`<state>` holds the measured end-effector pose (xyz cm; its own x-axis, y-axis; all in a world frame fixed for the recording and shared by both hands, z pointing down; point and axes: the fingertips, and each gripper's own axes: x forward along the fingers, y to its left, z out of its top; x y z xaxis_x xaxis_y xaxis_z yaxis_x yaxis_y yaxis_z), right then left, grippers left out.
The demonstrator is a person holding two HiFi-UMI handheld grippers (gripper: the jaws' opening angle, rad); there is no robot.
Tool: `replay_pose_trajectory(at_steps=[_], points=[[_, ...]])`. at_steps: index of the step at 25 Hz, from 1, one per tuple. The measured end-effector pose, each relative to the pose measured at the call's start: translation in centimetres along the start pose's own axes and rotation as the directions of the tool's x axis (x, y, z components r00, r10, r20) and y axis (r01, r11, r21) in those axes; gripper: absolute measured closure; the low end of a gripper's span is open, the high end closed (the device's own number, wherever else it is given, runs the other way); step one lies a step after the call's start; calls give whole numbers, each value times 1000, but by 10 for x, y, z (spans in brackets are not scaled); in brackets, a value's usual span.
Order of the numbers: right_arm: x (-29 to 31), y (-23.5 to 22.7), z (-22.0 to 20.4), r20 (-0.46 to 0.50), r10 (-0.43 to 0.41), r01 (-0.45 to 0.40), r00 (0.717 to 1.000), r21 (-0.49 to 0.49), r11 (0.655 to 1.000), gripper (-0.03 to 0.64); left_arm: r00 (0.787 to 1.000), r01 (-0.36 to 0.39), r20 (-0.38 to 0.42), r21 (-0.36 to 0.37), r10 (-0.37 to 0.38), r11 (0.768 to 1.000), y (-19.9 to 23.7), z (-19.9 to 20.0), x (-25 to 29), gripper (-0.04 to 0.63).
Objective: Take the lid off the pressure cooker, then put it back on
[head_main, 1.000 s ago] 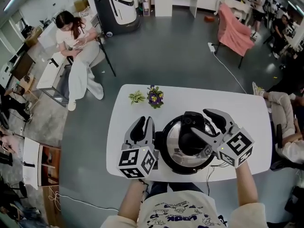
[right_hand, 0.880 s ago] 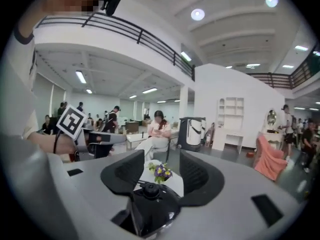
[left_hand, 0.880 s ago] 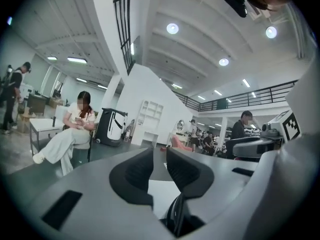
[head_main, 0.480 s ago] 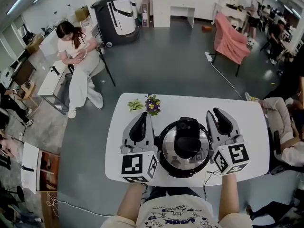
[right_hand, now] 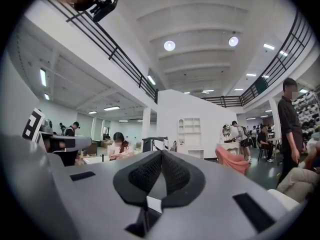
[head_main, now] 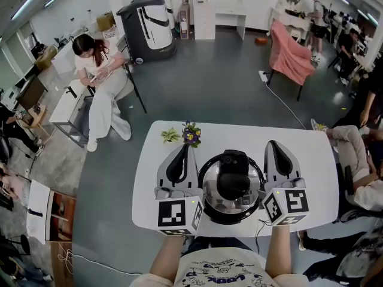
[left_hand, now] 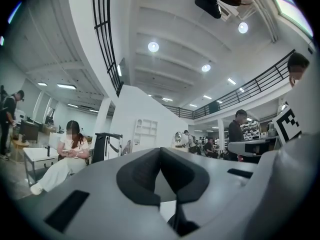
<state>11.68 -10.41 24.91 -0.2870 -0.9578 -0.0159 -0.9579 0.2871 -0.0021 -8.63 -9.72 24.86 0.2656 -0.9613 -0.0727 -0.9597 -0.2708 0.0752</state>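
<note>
Flanking one cooker: left tool, right tool, just closed empty.

Your left tool and right tool are held level, side by side, both pointing to 12 o'clock in the head view. Each one's jaws have just closed, pads together, with nothing between them. Your left forearm and right forearm reach in from 6 o'clock.

a white table carries the pressure cooker and 2 small plants.
</note>
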Motion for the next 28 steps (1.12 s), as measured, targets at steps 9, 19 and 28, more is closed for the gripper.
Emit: replay_pose_trajectory(at_steps=[9, 19, 28], points=[[-18, -1, -7, -17, -11, 11, 1000, 31, 999, 606, 1000, 20, -1, 6, -20, 1000, -13, 3, -11, 581], [-24, 0, -7, -17, -15, 16, 1000, 35, 999, 606, 1000, 29, 2, 3, -29, 1000, -19, 4, -13, 581], [-26, 4, -14, -30, -15, 16, 999, 41, 999, 606, 1000, 21, 1, 3, -21, 1000, -15, 2, -17, 581]])
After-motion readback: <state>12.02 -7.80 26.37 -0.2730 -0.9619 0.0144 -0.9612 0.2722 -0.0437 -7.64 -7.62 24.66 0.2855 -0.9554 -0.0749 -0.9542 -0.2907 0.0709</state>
